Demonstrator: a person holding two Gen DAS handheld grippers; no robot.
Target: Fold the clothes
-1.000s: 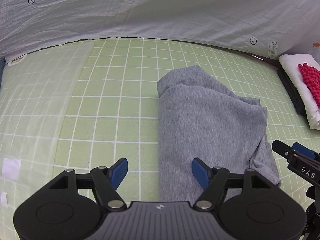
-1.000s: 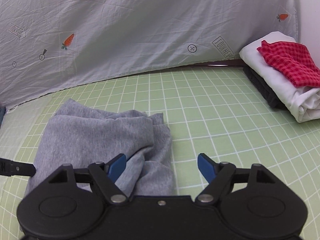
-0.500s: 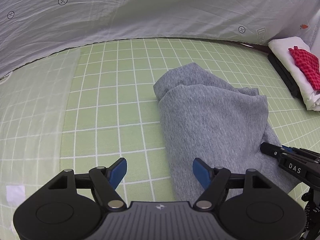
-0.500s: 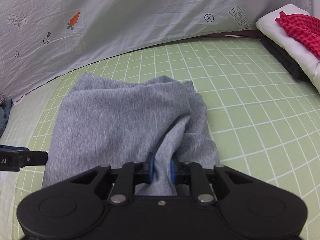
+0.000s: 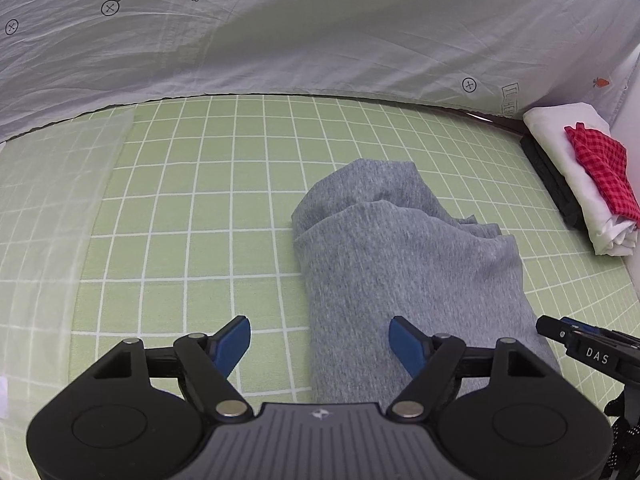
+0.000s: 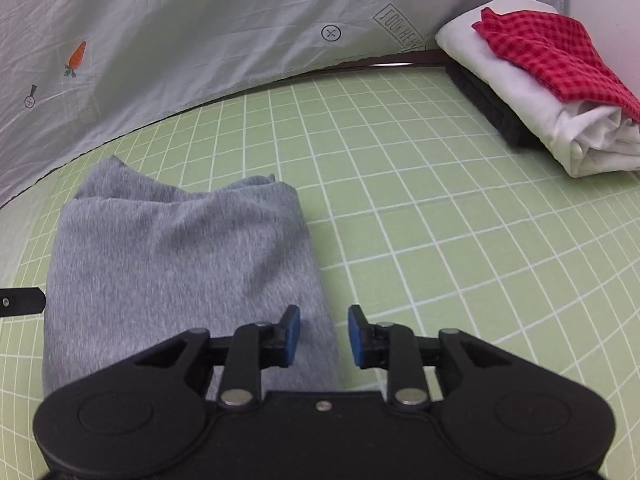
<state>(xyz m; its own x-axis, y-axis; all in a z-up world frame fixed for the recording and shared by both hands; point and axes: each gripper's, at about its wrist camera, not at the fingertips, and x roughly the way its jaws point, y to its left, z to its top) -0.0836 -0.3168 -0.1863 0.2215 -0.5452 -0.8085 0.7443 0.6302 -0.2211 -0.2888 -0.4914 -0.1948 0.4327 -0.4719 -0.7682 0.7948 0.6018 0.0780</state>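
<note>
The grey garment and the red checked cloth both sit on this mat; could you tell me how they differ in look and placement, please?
The grey garment is plain; the red checked cloth is patterned. The grey garment lies directly on the green grid mat, near both grippers; the red checked cloth rests on a folded white cloth at the far right edge. The grey garment looks larger. Both are folded.
</note>
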